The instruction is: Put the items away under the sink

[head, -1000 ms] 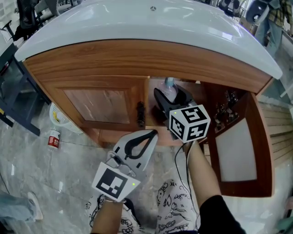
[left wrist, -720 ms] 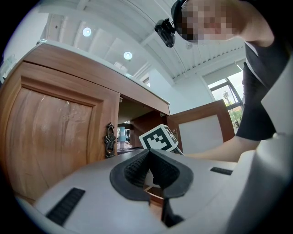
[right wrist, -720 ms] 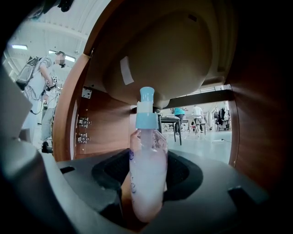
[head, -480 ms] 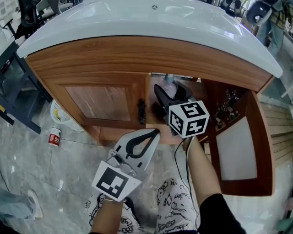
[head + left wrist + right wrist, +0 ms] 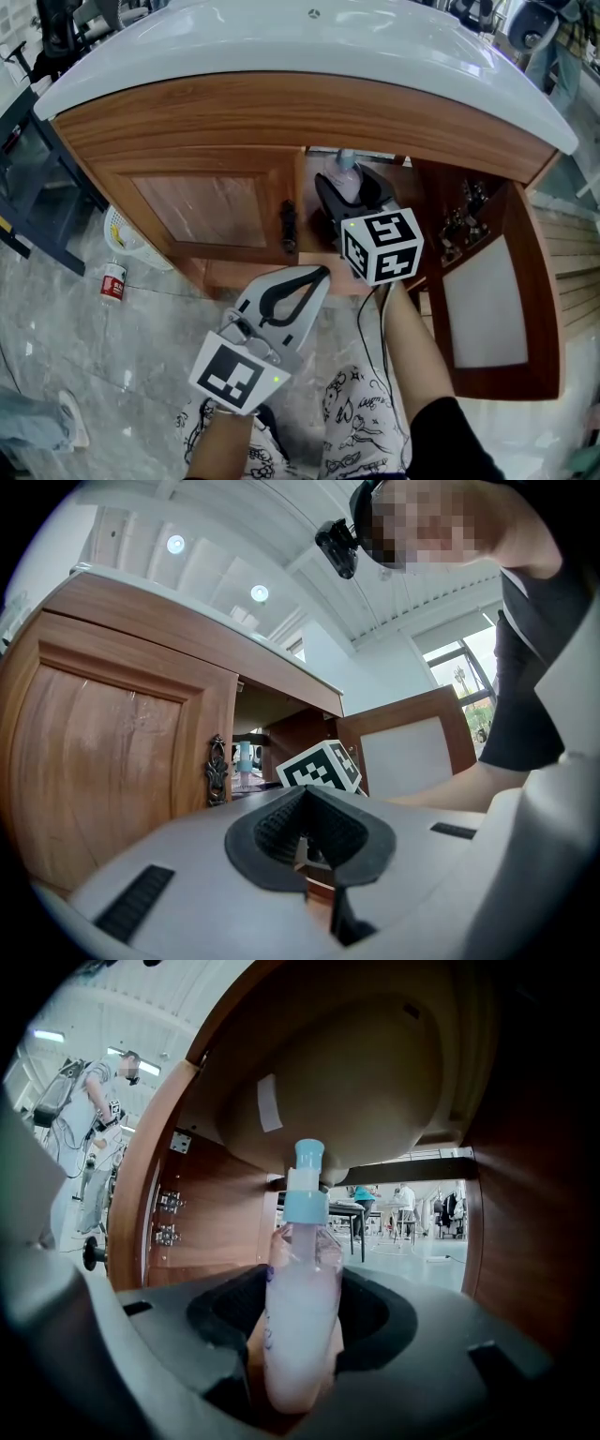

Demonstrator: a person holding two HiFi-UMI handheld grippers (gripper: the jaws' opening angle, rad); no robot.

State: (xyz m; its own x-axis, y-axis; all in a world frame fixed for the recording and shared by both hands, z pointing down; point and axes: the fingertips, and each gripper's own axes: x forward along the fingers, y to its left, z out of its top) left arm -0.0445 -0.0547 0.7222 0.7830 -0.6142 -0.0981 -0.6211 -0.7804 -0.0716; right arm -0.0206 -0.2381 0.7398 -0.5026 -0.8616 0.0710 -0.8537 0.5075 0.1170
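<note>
1. The bottle (image 5: 300,1335) stands upright between the right gripper's (image 5: 300,1288) fingers, inside the cabinet (image 5: 216,1232), with the sink bowl (image 5: 375,1101) overhead.
2. Those jaws have just eased wider. Slivers of gap show on either side, so the pads look clear of it.
3. Best move now: draw straight back and level, with no sideways brush against the bottle.
4. The left gripper (image 5: 322,274) hangs outside the cabinet, jaws closed and empty.
</note>
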